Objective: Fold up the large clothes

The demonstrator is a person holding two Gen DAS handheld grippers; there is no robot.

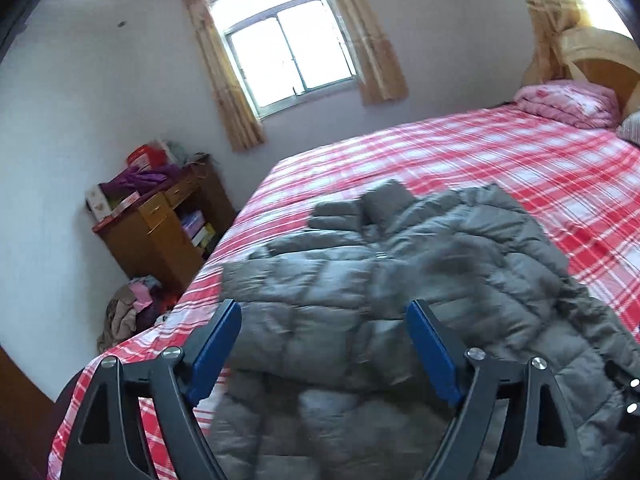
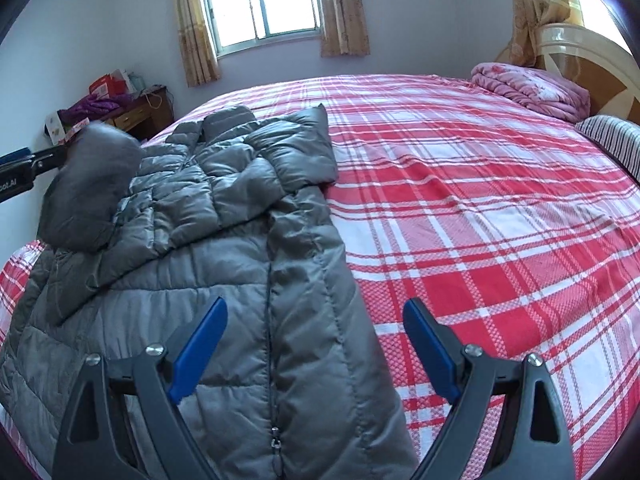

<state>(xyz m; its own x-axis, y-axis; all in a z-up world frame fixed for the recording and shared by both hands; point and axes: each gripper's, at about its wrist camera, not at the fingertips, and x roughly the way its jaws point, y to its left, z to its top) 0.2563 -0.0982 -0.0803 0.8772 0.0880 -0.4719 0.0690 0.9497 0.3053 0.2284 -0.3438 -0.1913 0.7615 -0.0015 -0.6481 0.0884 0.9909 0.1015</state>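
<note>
**Jacket laid out, one sleeve in mid-fold**

Your grey quilted puffer jacket (image 2: 224,240) lies zip-up on the red-and-white plaid bed (image 2: 480,208), near its left edge. Your right gripper (image 2: 316,320) hovers over the hem, fingers wide and empty. Your left gripper (image 1: 324,320) likewise shows wide fingers. A blurred grey sleeve (image 2: 92,184) hangs raised beside it, probably being turned inward; what supports it cannot be made out. The jacket's lower hem is cut off.

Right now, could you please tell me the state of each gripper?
Left gripper: open, holding nothing, above the grey jacket.
Right gripper: open, holding nothing, over the jacket's edge.
</note>
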